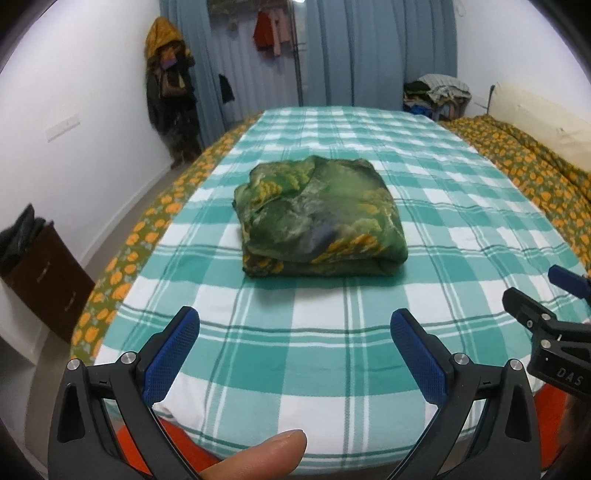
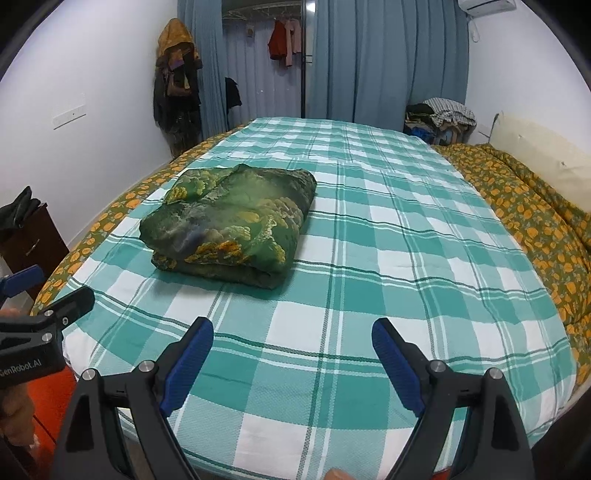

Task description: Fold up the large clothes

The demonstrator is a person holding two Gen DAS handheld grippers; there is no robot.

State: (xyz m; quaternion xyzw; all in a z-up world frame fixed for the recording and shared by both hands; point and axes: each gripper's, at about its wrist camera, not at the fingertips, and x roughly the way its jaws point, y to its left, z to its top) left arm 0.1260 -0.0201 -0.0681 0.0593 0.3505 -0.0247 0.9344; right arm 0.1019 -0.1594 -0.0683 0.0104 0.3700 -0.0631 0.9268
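Left wrist view: the green printed cloth (image 1: pixel 319 218) is being shown as a compact folded bundle lying on the checked bedsheet (image 1: pixel 332 354), toward the bed's left side. The left gripper (image 1: pixel 294 334) is being held spread and empty, apart from the bundle; the right gripper (image 2: pixel 292 341) is likewise being held wide open over bare sheet. Folding is being judged essentially done; if tidying is wanted, the loose upper-left corner is best being pinched and tucked flat. An air conditioner (image 2: pixel 485 5) is being shown only in the right wrist view; the thumb (image 1: pixel 258 456) is being shown clearly only in the left.
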